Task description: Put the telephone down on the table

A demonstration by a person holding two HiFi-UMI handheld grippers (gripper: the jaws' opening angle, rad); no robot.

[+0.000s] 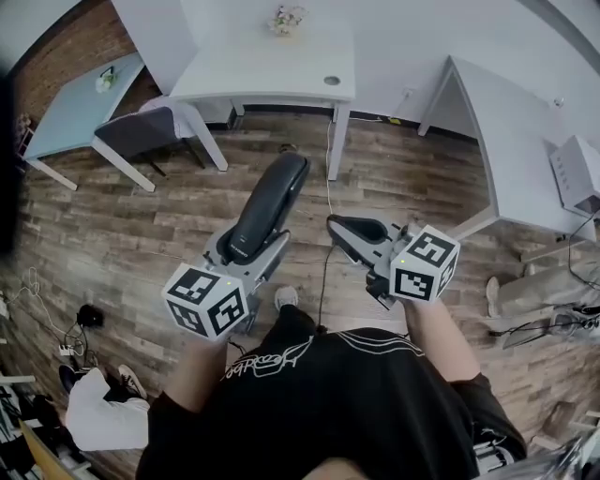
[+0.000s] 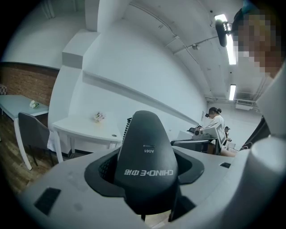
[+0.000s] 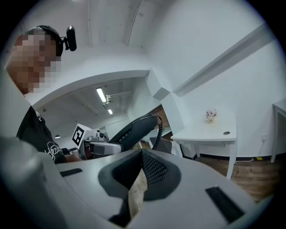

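- Floor (image 1: 141, 234): wood-look planks in brown and grey, laid across the whole room.
- Walls: plain white; a strip of brick shows at the far left.
- White table (image 1: 272, 70): far centre, smooth top with a round cable hole, slim legs; a small bunch of flowers (image 1: 287, 19) stands at its far edge.
- Pale blue table (image 1: 66, 112): far left, with a grey padded chair (image 1: 141, 131) just beside it.
- Second white table (image 1: 511, 141): right side, angled top, carrying a white box (image 1: 577, 173) near its right end.
- Telephone (image 1: 267, 206): a long, curved handset in glossy black plastic with white lettering on its back. It is in the air above the floor, well apart from every table, its far end tilted up and away.
- Cord (image 3: 157, 134): black coiled cord hanging from the handset.
- Left gripper (image 1: 253, 246): grey shell, black ribbed pads, clamped on the near end of the telephone.
- Right gripper (image 1: 342, 227): same build, jaws drawn together with nothing between them, held just right of the telephone.
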